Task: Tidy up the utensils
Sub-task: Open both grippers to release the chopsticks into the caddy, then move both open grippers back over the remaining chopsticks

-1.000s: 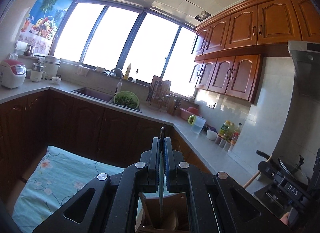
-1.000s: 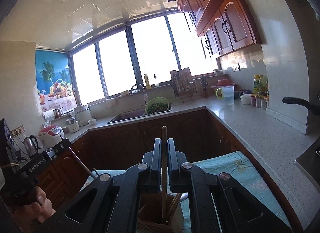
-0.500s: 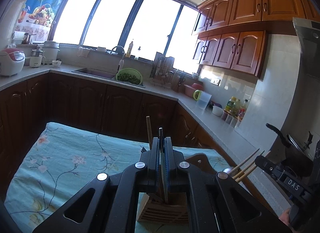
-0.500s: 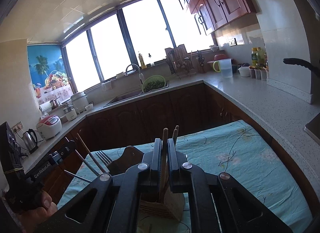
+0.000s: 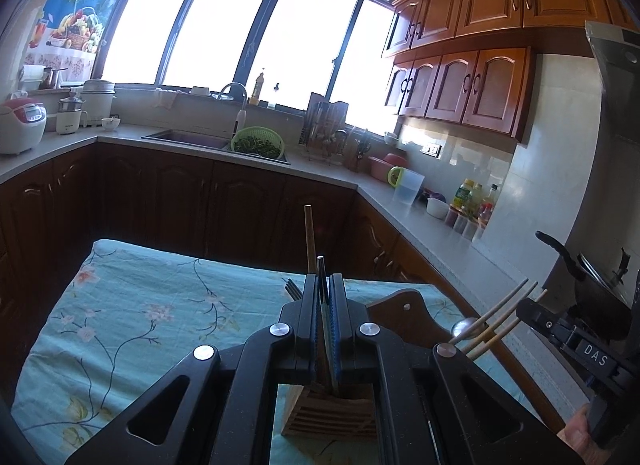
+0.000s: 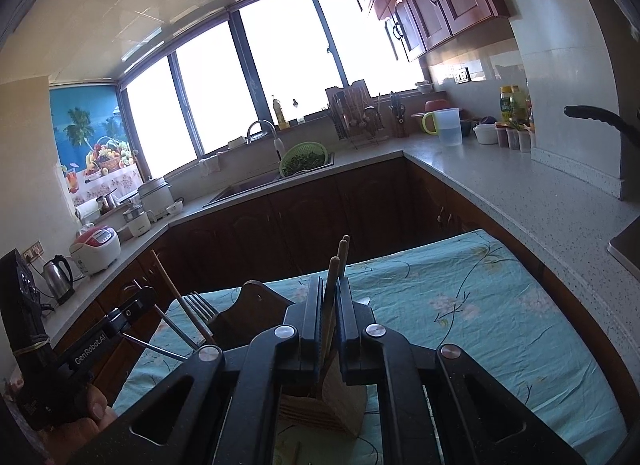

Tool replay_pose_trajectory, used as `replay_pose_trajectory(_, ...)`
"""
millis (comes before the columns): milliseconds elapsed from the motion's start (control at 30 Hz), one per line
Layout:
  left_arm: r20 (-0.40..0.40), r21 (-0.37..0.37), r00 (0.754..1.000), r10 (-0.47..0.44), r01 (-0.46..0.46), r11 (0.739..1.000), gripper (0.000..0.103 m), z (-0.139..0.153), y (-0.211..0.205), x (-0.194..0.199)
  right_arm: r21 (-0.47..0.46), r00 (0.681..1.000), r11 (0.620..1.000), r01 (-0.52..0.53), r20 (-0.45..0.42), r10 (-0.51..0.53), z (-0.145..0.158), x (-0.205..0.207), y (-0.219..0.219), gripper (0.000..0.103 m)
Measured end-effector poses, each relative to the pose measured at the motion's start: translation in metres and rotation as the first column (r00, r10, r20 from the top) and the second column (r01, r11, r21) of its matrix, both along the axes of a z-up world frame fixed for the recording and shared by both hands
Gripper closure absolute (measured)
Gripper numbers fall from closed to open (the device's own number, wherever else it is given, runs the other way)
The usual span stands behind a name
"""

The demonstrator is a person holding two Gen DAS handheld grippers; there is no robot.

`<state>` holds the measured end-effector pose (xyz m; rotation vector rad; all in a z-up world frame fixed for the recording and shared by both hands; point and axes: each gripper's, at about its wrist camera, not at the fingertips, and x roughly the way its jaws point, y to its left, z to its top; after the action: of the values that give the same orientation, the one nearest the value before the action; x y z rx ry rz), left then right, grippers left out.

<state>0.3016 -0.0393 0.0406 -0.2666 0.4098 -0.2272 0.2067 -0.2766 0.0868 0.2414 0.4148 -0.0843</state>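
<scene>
A slatted wooden utensil holder (image 5: 332, 413) (image 6: 332, 405) stands on the floral turquoise cloth (image 5: 152, 317) (image 6: 480, 305), right under both grippers. My left gripper (image 5: 323, 297) is shut on a thin metal utensil handle (image 5: 321, 273) that reaches down into the holder. My right gripper (image 6: 330, 297) is shut on a wooden chopstick (image 6: 333, 269) whose lower end is in the holder. A fork (image 6: 200, 305), a wooden stick (image 5: 308, 237) and more chopsticks (image 5: 496, 317) stand in the holder. What lies inside it is hidden.
A dark wooden board (image 5: 404, 313) (image 6: 248, 305) rises behind the holder. Brown cabinets and a grey L-shaped counter (image 6: 520, 185) surround the table, with a sink, a green colander (image 5: 258, 143), a jug (image 6: 448, 125) and a rice cooker (image 6: 96, 243).
Both grippers have tilted down and lowered toward the holder, each with its utensil held. The table and holder have come further into view.
</scene>
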Motion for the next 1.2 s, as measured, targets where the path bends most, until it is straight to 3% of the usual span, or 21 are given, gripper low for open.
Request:
replay_pose_trajectory(167,-0.019,-0.014,1.0,-0.013,0.012,1.0,0.095,0.004,0.003,-0.004,0.037,1.0,0.999,-0.006,0.001,0.006,0.002,-0.003,-0.004,0.089)
replay_pose_trajectory(200,-0.015,-0.016,1.0,-0.012,0.012,1.0,0.091,0.006,0.004,-0.006,0.047,1.0,0.999,-0.007,0.01,0.007,0.003,-0.006,-0.006,0.079)
replay_pose_trajectory(233,-0.008,-0.019,1.0,-0.007,0.007,1.0,0.081,0.008,0.006,-0.009,0.057,1.0,0.998,-0.007,0.023,0.006,0.006,-0.01,-0.008,0.059)
replay_pose_trajectory(267,0.001,-0.025,1.0,0.0,0.0,1.0,0.071,0.01,0.007,-0.013,0.064,0.999,0.998,-0.008,0.04,0.005,0.009,-0.014,-0.009,0.05)
replay_pose_trajectory(300,0.009,-0.029,1.0,0.003,-0.003,1.0,0.068,0.012,0.009,-0.017,0.069,0.998,0.998,-0.007,0.058,0.003,0.012,-0.019,-0.009,0.041)
replay_pose_trajectory(367,0.017,-0.032,1.0,0.015,-0.014,0.999,0.057,0.017,0.013,-0.025,0.083,0.996,0.996,-0.007,0.087,0.0,0.018,-0.028,-0.011,0.032)
replay_pose_trajectory(433,0.027,-0.04,0.999,0.031,-0.03,0.999,0.043,0.021,0.018,-0.036,0.099,0.993,0.995,-0.009,0.12,-0.003,0.023,-0.039,-0.013,0.012)
replay_pose_trajectory(500,0.034,-0.047,0.999,0.041,-0.04,0.998,0.035,0.021,0.022,-0.049,0.1,0.99,0.995,-0.006,0.144,-0.009,0.026,-0.051,-0.014,0.004)
replay_pose_trajectory(567,0.038,-0.045,0.998,0.052,-0.051,0.998,0.027,0.019,0.025,-0.064,0.096,0.989,0.995,-0.003,0.15,-0.011,0.028,-0.059,-0.013,0.003)
replay_pose_trajectory(667,0.031,-0.033,0.998,0.061,-0.06,0.998,0.022,0.015,0.027,-0.085,0.114,0.99,0.993,-0.001,0.139,-0.015,0.022,-0.073,-0.014,0.002)
replay_pose_trajectory(1200,-0.148,0.03,0.988,0.036,-0.032,0.999,0.019,-0.025,0.019,-0.163,0.203,0.997,0.977,0.062,-0.047,-0.053,-0.05,-0.134,-0.025,0.002)
